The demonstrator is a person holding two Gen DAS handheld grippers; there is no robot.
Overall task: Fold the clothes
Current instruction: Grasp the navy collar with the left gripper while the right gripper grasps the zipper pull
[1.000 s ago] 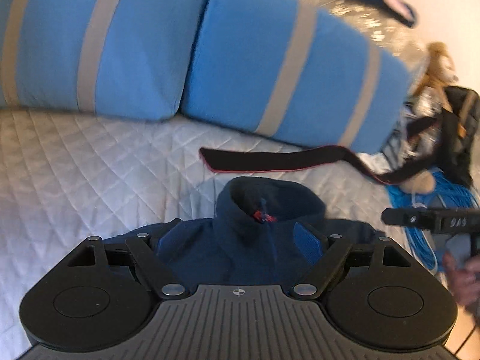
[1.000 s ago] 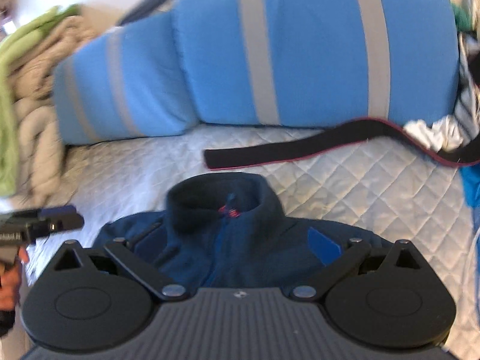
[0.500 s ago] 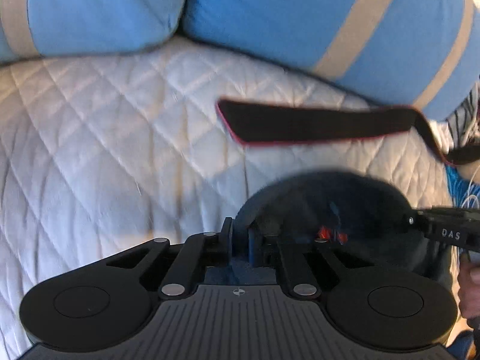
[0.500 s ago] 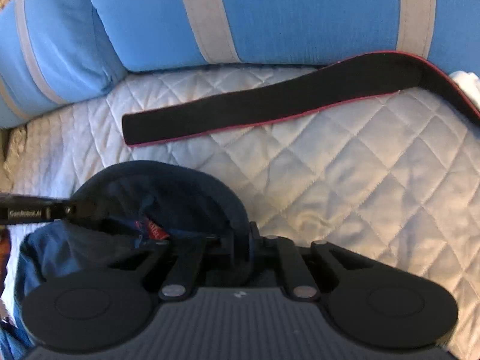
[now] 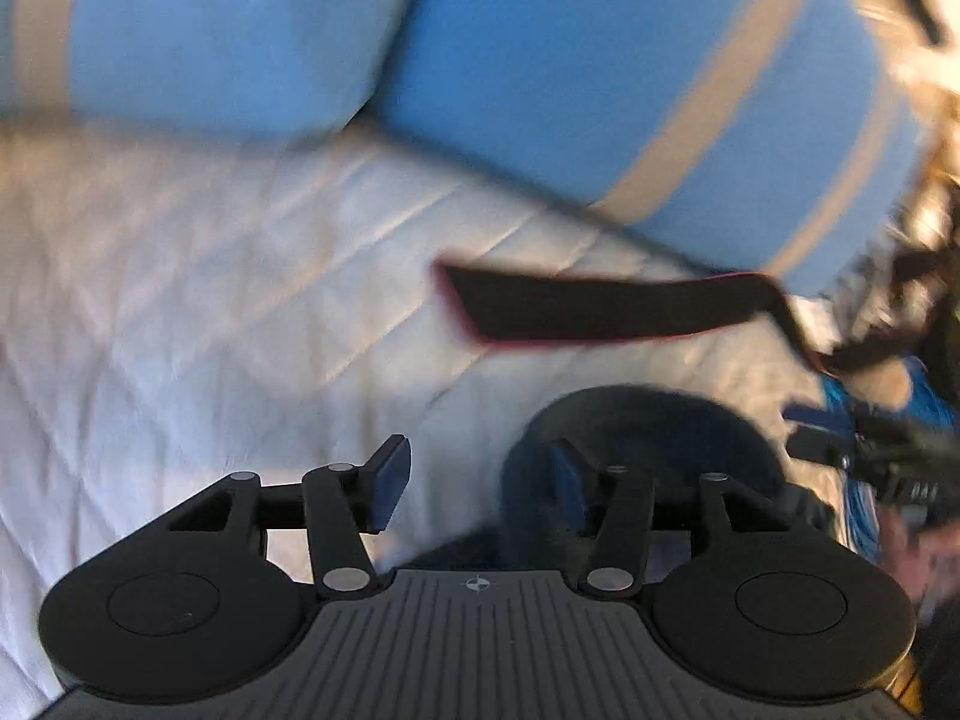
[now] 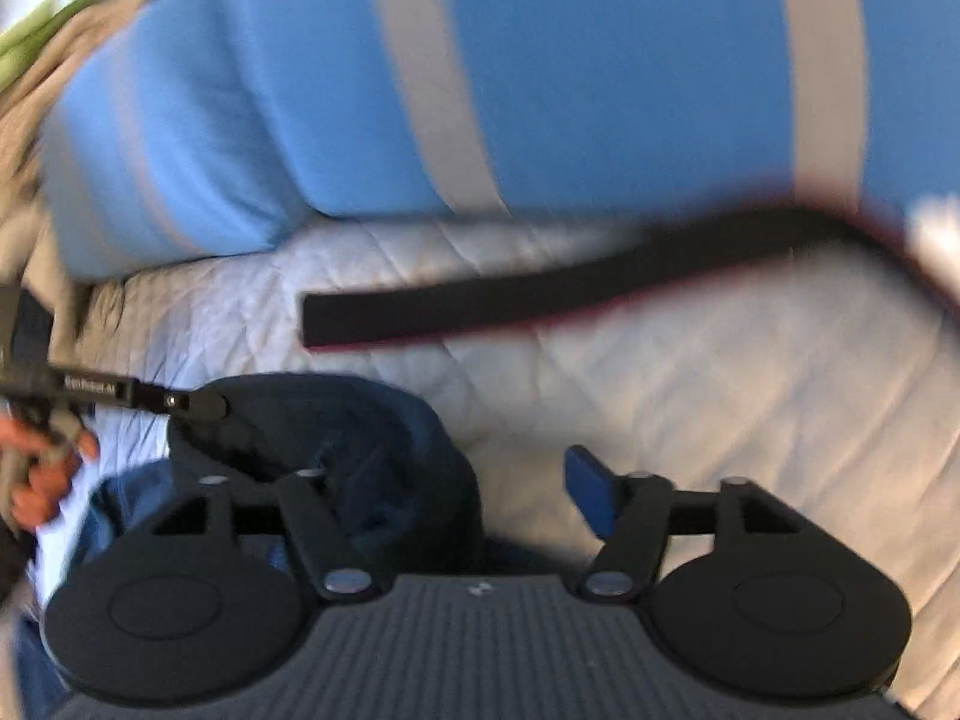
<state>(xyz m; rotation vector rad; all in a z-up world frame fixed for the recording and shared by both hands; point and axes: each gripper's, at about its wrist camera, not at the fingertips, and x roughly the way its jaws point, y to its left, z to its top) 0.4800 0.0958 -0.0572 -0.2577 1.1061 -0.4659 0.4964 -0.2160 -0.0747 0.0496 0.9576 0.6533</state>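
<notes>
1. Lower centre of both views: navy fleece jacket [image 5: 648, 444] on the white quilted bedcover [image 5: 180, 312]; only its stand-up collar shows clearly, the body is hidden behind the grippers.
2. Left gripper [image 5: 480, 486]: jaws parted, just been opening, right finger inside the collar, nothing pinched.
3. Right gripper [image 6: 456, 486]: jaws wide, just been opening, left finger hidden in the collar, no grip.
4. Beyond: black strap [image 6: 540, 306], red-edged, flat.
5. Top: blue pillows [image 6: 540, 78], grey-striped, blurred.

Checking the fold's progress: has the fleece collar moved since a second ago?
Yes. The fleece collar now lies closer to the black strap, carried toward the blue pillows.
</notes>
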